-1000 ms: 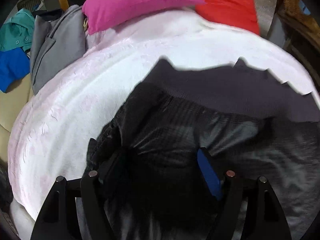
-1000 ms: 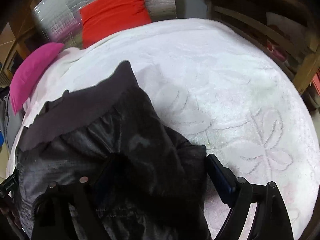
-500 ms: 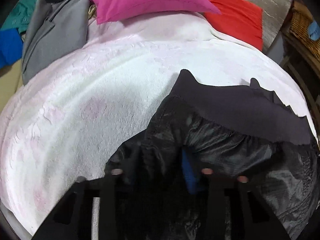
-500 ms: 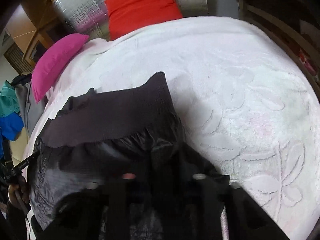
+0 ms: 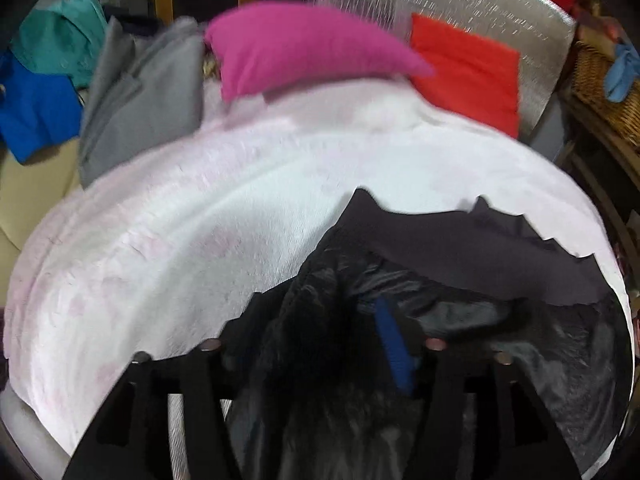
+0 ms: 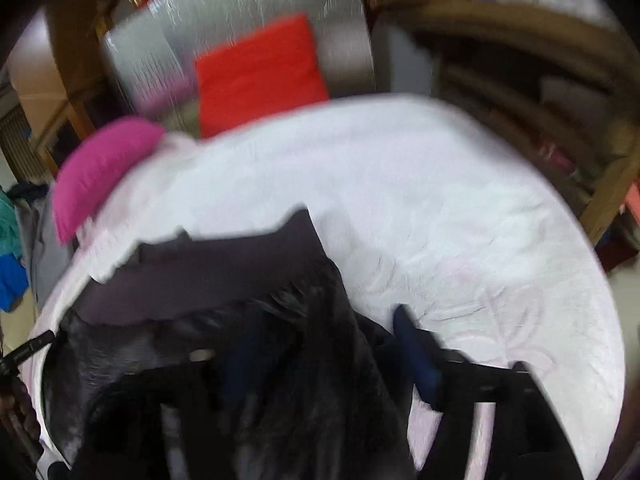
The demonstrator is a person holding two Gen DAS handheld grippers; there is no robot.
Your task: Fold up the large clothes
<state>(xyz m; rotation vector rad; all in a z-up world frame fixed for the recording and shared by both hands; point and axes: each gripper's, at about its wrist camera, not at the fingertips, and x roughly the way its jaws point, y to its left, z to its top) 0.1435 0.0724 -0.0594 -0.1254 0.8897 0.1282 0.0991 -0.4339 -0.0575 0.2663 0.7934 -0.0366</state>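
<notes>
The black jacket (image 5: 460, 280) lies bunched on the white bed cover (image 5: 200, 240). Both tongs — left tongs (image 5: 320, 344), right tongs (image 6: 320, 356) — are opening with fabric between them (grip uncertain); slippery cloth could slide loose, undoing the fold.

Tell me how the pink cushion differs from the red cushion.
The pink cushion is magenta and plump with a tapering corner; the red cushion is orange-red, flatter and squarer. The pink cushion lies on the white blanket; the red cushion leans against the silver panel. Both sit at the far end, beyond the black jacket.
</notes>
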